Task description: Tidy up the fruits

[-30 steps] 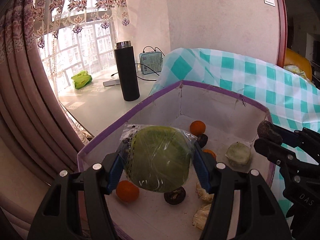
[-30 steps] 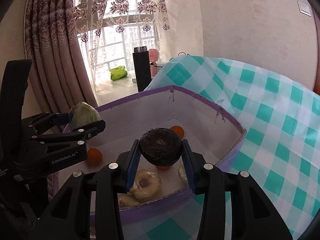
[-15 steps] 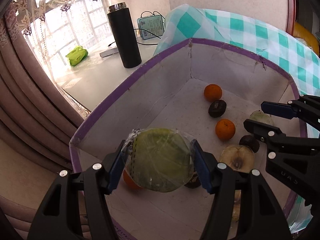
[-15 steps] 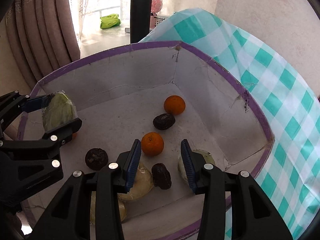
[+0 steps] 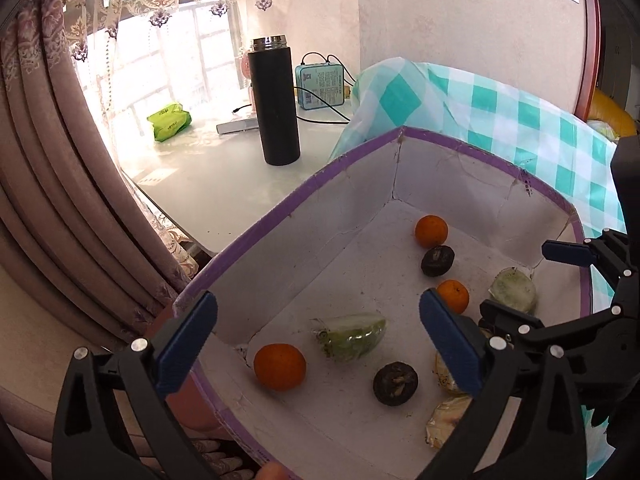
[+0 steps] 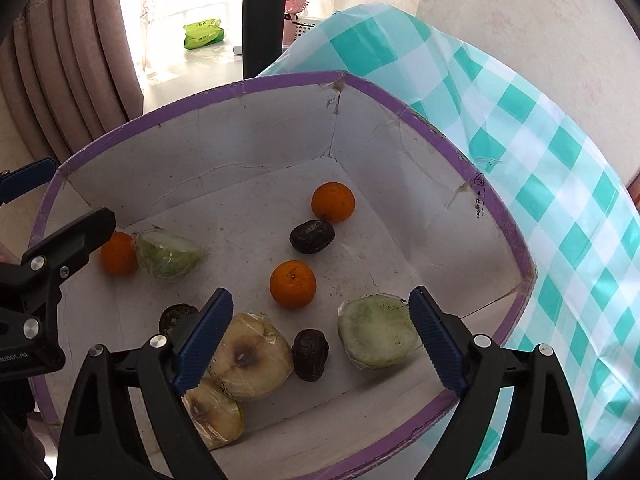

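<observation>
- The left gripper [image 5: 318, 344] is hovering over the near left corner of the purple-rimmed box [image 5: 280, 216], its blue fingers spread wide and gripping nothing.
- The right gripper [image 6: 320, 336] is hanging over the box's near edge, jaws likewise wide apart and empty.
- A wrapped green wedge [image 5: 352, 338] is lying on the box floor near the left wall, just beside an orange [image 5: 280, 366] that is sitting in the near left corner; from the right wrist view the two seem to be touching, though the plastic wrap is making that hard to judge.
- A dark wrinkled fruit [image 5: 396, 384] is resting a little nearer the front edge than the wedge.
- Toward the far corner, a second orange [image 6: 333, 202] is sitting right against another dark fruit [image 6: 312, 236], and a third orange [image 6: 293, 283] is lying around mid-floor.
- Along the near edge, two wrapped browning halves [image 6: 250, 356] are lying side by side, a dark fruit [image 6: 310, 354] next to them, then a wrapped pale green half [image 6: 378, 332] toward the right wall.
- The box is standing on a teal checked cloth [image 6: 560, 184]; a black flask [image 5: 274, 102] is standing on the desk beyond it.
</observation>
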Demonstrator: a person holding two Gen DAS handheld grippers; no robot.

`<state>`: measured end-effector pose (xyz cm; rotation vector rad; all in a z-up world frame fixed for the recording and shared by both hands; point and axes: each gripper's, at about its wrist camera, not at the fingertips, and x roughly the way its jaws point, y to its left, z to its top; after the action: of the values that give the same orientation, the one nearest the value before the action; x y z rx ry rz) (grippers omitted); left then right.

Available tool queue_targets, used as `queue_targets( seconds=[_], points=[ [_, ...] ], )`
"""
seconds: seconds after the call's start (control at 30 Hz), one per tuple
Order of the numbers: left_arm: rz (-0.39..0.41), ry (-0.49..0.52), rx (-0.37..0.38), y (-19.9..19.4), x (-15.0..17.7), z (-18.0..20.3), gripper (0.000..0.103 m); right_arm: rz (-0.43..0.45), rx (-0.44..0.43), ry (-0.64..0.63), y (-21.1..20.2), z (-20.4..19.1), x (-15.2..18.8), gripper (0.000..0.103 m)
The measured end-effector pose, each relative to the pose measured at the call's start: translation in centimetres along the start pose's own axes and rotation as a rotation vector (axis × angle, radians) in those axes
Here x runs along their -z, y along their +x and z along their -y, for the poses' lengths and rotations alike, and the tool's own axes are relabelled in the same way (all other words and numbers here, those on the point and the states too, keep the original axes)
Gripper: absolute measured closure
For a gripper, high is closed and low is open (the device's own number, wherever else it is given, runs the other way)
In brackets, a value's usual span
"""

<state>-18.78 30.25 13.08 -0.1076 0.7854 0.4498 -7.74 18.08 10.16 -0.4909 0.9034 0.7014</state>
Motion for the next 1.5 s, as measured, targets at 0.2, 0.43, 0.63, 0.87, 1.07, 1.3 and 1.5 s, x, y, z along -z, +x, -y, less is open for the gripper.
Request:
queue_targets(
  seconds=[0.2, 0.43, 0.63, 0.87, 1.07, 1.3, 1.5],
  points=[
    [0.146, 0.020, -0.101, -3.4, -1.1, 0.1, 0.002, -0.086, -0.023, 0.089, 0.1, 0.9, -0.7, 0.016],
    [0.031, -0.040, 0.039, -3.5, -2.0, -0.5, 0.002, -0.258, -0.114, 0.159, 0.9, 1.3, -1.9, 0.016],
    [-0.243, -0.064, 0.118, 2.0, -1.4, -0.3, 0.002, -0.272, -0.034, 0.141, 1.0, 1.3, -1.8, 0.016],
    [-0.330, -0.049, 0.108, 4.4, 0.1, 0.3, 0.002, -0.257, 0.005, 0.104, 1.4, 1.1, -0.9, 0.016],
    [-0.329, -0.044, 0.092, 4.6, 0.0, 0.1, 0.002, -0.249, -0.003, 0.109, 1.3, 1.2, -0.9, 0.016],
    [-0.335, -0.034, 0.069, 4.6, 0.1, 0.1, 0.002, -0.237, -0.014, 0.104, 1.2, 1.4, -0.8, 0.016],
    [-0.340, -0.035, 0.065, 4.8, 0.2, 0.0, 0.002, -0.232, -0.014, 0.101, 1.2, 1.4, -0.8, 0.016]
  ],
)
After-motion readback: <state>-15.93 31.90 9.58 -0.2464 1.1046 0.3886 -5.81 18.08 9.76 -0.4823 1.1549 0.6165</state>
